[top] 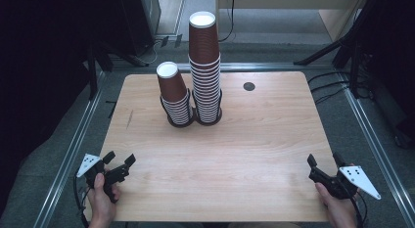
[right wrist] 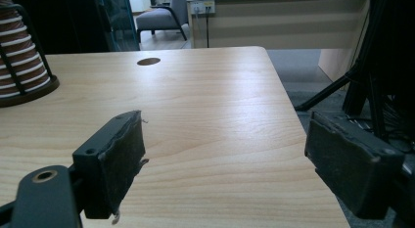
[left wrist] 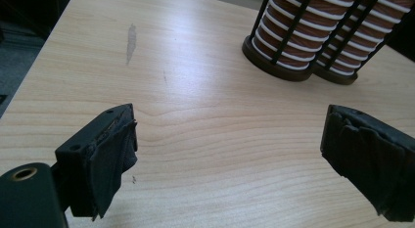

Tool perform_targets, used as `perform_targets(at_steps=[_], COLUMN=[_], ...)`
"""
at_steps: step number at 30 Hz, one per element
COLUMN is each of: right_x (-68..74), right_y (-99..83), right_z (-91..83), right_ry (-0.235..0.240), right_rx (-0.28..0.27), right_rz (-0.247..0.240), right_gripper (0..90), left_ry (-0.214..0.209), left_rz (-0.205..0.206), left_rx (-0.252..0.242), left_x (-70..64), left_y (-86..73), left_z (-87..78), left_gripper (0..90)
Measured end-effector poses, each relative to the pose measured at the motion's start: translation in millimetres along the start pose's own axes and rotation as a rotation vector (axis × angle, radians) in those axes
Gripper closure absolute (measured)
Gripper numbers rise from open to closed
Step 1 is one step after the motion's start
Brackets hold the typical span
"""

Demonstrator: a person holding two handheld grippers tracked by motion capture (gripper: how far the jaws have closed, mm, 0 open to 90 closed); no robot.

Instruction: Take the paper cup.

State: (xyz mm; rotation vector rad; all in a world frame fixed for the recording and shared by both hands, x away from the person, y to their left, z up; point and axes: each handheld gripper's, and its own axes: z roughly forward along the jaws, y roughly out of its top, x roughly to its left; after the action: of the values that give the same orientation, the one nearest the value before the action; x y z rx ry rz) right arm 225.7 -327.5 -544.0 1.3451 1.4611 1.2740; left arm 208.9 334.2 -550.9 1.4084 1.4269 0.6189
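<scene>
I see a wooden counter (top: pixel 215 149) filling the middle of the high view. Just above the centre of the frame stand two stacks of brown paper cups, each in a black wire holder: the short stack (top: pixel 174 98) on the left leans a little to the left, the tall stack (top: pixel 205 66) stands upright just to its right, and the two holders touch at the base. A small dark round hole (top: pixel 249 86) sits in the counter toward the upper right.

My left claw (top: pixel 119 162) is at the lower left of the frame, over the counter's near-left corner, held in a hand (top: pixel 102 198). Its jaws stand wide apart with nothing between them; in the left gripper view the holders' bases (left wrist: pixel 293 66) show at the upper right, well apart from the pads.

My right claw (top: pixel 324 165) is at the lower right, at the counter's near-right edge, in the other hand (top: pixel 337 206). Its jaws are wide too, and empty.
</scene>
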Motion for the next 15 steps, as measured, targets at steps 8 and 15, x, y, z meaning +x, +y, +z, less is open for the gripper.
perform_targets(at_steps=[8,15], right_x=[3.7,13.0], right_y=[2.4,17.2], right_z=[5.6,13.6], right_ry=[-0.004,0.05], right_rx=[0.015,0.014], right_rz=[-0.035,-0.021], right_gripper=[13.9,13.9], left_ry=[-0.017,-0.045], left_rz=[0.066,0.063], left_rx=[0.008,-0.008], left_x=[-6.2,-5.6], left_y=[-1.7,-2.3], left_z=[2.2,0.4], left_gripper=[3.0,3.1])
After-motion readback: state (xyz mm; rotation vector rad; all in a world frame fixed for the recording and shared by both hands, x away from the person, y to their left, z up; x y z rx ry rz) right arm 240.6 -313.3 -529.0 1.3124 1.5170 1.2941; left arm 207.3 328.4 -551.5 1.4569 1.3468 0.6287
